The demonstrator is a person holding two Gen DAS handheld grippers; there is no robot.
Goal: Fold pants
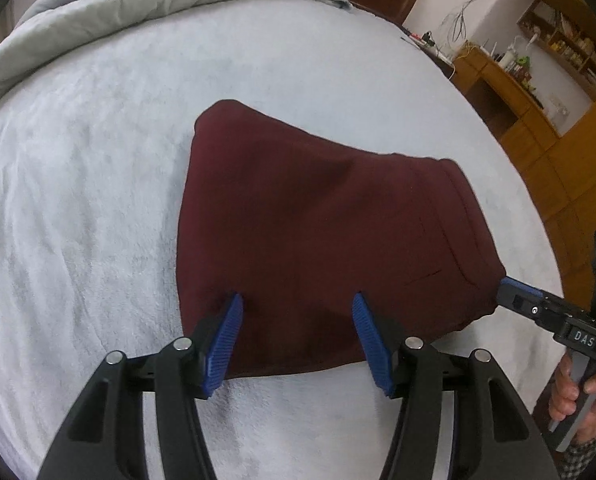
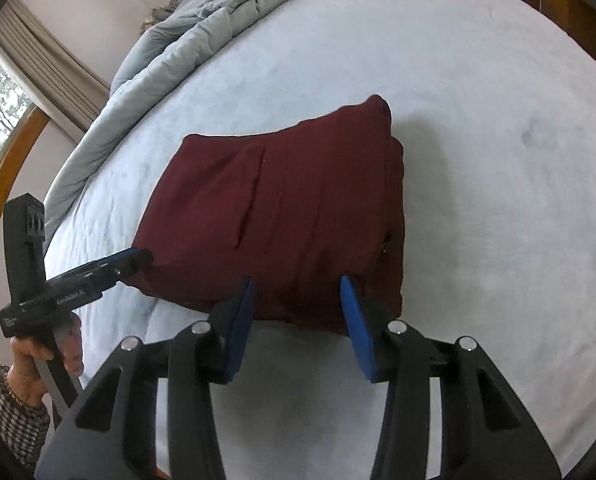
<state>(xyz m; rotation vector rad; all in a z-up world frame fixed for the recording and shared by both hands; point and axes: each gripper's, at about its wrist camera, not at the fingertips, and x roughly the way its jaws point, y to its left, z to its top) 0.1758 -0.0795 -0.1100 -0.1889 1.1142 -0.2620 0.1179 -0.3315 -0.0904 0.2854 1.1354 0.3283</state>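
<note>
- Pants (image 1: 322, 232) lie folded into a compact block on the bed (image 1: 97, 160), just ahead of both claws.
- Left claw (image 1: 298, 336) spread, empty; right claw (image 2: 298, 328) spread, empty.
- Folding looks finished; next, probably back away or neaten edges.

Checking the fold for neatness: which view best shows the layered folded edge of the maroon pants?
The right wrist view: the stacked layers of the folded maroon fabric pants face this camera along their right side. The left wrist view shows mainly the pants' flat top and waistband seam, not that edge.
</note>
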